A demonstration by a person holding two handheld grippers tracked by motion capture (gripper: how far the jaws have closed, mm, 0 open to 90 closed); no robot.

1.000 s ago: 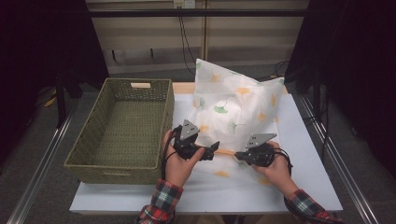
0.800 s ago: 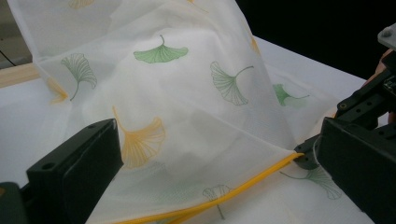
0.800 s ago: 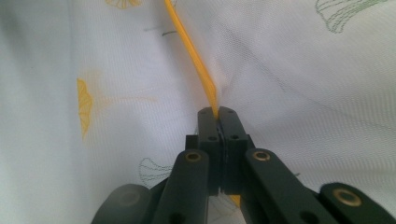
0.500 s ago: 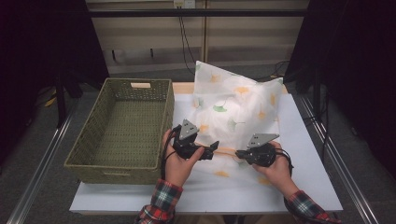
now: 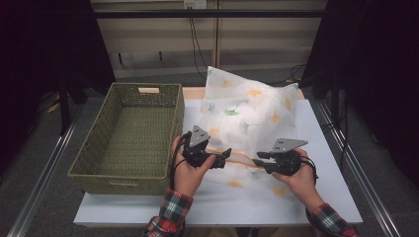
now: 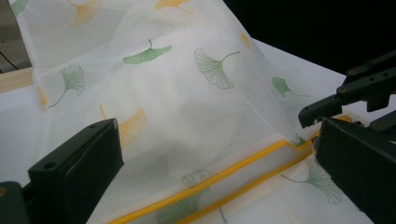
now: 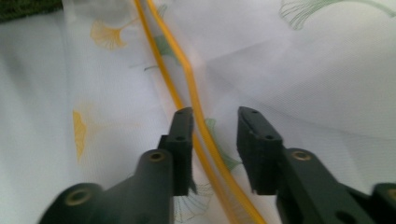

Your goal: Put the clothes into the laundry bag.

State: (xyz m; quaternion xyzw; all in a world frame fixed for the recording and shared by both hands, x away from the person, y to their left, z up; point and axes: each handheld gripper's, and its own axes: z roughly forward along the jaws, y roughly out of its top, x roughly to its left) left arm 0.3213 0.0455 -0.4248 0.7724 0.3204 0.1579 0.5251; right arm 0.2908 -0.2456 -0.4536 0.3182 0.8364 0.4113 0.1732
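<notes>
A white pillow in a sheer cover [image 5: 247, 111] printed with ginkgo leaves lies on the table, its yellow-trimmed mouth [image 5: 237, 154] facing the person. My left gripper [image 5: 225, 157] is at the left end of that mouth; its jaws stand wide open [image 6: 215, 163] with the yellow trim [image 6: 243, 163] running between them. My right gripper [image 5: 257, 161] faces it from the right. Its jaws [image 7: 215, 135] have just been opening, and the two yellow trim strips [image 7: 187, 70] pass through the gap without being pressed. The right gripper's tips [image 6: 322, 105] also appear in the left gripper view.
A woven green basket [image 5: 175, 133] stands empty at the left, its right wall close to my left hand. The white tabletop [image 5: 321, 148] has free room right of the pillow and along the front edge. Metal rails flank the table.
The right gripper's jaws have parted and no longer pinch the yellow trim. Both hands stay where they were, and the pillow has not shifted.
</notes>
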